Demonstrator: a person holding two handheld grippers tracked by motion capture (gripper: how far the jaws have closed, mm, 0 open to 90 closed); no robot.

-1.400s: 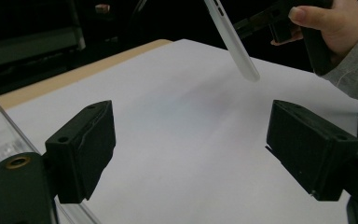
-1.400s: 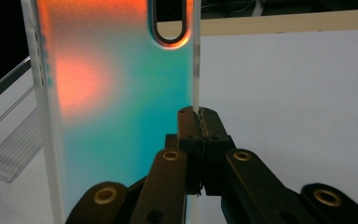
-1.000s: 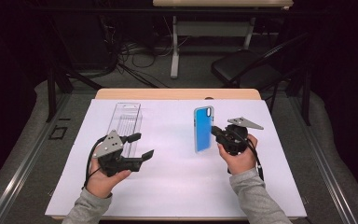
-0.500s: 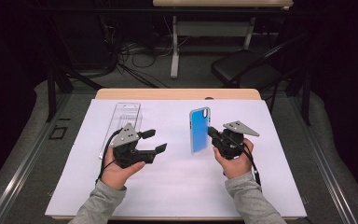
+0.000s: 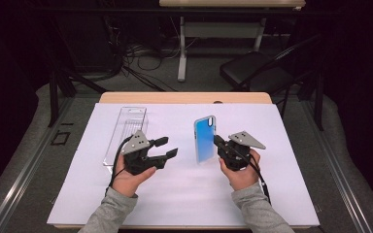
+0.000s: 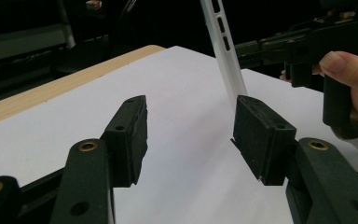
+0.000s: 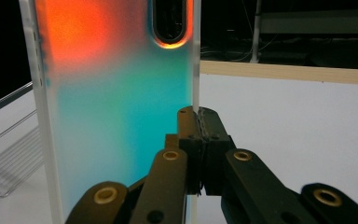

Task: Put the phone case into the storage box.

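Note:
A translucent phone case (image 5: 205,140) with a blue-to-orange sheen stands upright off the white sheet, right of centre. My right gripper (image 5: 218,141) is shut on its right edge; in the right gripper view the jaws pinch the case (image 7: 121,107) rim, with the camera cutout at the top. My left gripper (image 5: 166,147) is open, a short way left of the case, with its jaws pointed towards it. In the left gripper view the case's white edge (image 6: 223,51) rises just beyond the right pad, and nothing lies between the fingers (image 6: 133,135).
A clear plastic package tray (image 5: 126,131) lies flat on the white sheet (image 5: 184,194) behind my left hand. The wooden table edge (image 5: 184,98) runs along the far side. Beyond it stand a dark folding chair (image 5: 252,73), a table leg and cables.
My left gripper has moved right, closer to the case. The right gripper with the case has shifted slightly left and nearer, and stays shut on it.

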